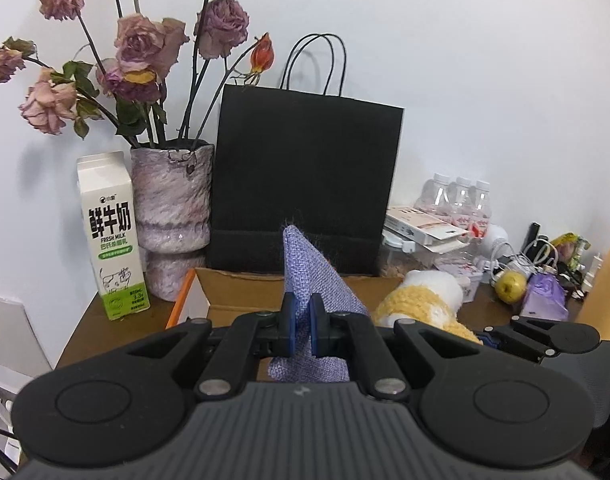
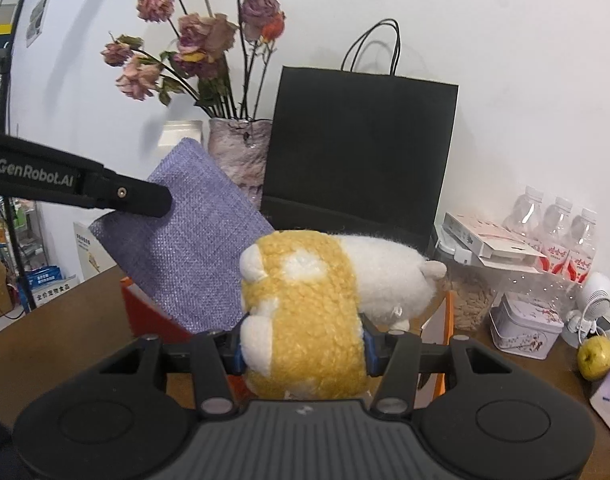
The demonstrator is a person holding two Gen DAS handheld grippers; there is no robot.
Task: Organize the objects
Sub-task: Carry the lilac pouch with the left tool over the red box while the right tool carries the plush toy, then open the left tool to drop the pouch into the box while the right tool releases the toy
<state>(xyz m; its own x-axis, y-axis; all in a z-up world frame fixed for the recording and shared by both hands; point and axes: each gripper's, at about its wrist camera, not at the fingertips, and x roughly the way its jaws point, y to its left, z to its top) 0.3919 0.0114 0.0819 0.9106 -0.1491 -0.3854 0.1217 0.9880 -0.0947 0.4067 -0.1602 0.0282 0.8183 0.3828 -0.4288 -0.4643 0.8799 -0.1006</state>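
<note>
Gripping a lilac woven cloth [image 1: 313,280], the left claw [image 1: 303,322] has its blue pads pressed tight together on a fold of it. The cloth stands up between the pads and hangs below them, where the claw body cuts it off. From the right wrist view the same cloth [image 2: 193,240] looks like a flat pouch, tilted, and only one black finger of the left claw crosses its upper corner, so the pads are hidden there.

The right claw [image 2: 303,350] is clenched on a yellow and white plush toy [image 2: 305,300]. Its pads press on the two sides of the yellow part, and the bottom of the toy is hidden behind the claw body. The face of the toy turns away and cannot be made out.

Both things hang above an open cardboard box [image 1: 241,284] with an orange edge, on the brown worktop [image 1: 117,328]. The inside of the box is mostly covered by the claws.

Behind the box stand a black paper bag [image 1: 305,184], a vase [image 1: 171,216] with dried roses and a milk carton [image 1: 111,240]. At the right, water bottles [image 1: 457,200] and a green apple [image 1: 511,286] sit among small clutter that is too blurred to name.
</note>
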